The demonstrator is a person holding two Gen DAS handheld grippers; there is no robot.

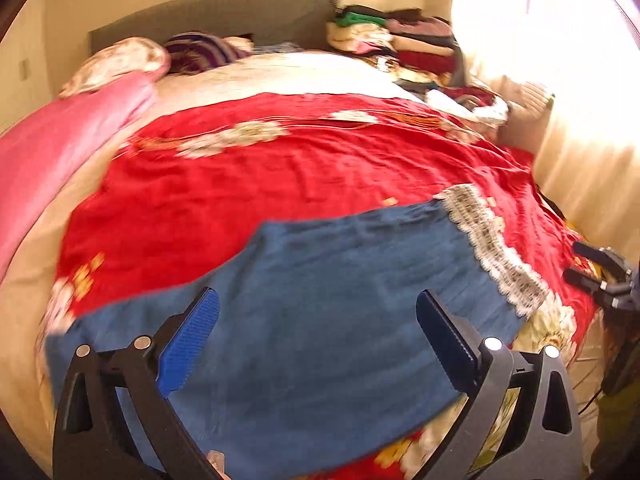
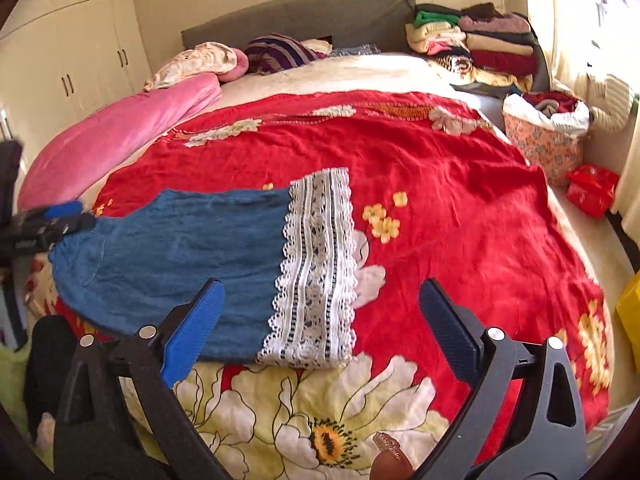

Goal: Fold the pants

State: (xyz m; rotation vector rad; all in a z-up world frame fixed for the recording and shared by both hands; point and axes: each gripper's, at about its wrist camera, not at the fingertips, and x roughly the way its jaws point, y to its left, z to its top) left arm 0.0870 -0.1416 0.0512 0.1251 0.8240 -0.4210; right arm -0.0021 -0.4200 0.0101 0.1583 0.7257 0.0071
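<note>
Blue denim pants (image 2: 180, 256) with a white lace hem (image 2: 316, 264) lie flat on a red floral bedspread (image 2: 440, 184), waist to the left, hem to the right. In the left wrist view the pants (image 1: 320, 312) fill the lower middle, lace hem (image 1: 492, 248) at the right. My left gripper (image 1: 318, 324) is open and empty, hovering just above the denim; it also shows in the right wrist view (image 2: 56, 220) by the waistband. My right gripper (image 2: 320, 316) is open and empty above the lace hem; it also shows in the left wrist view (image 1: 600, 276) at the right edge.
A pink quilt (image 2: 120, 132) lies along the bed's left side. Pillows (image 2: 276, 54) sit by the grey headboard (image 2: 304, 16). Stacked folded clothes (image 2: 480, 40) are at the far right corner. A patterned laundry basket (image 2: 544, 140) and a red bag (image 2: 592, 188) stand beside the bed.
</note>
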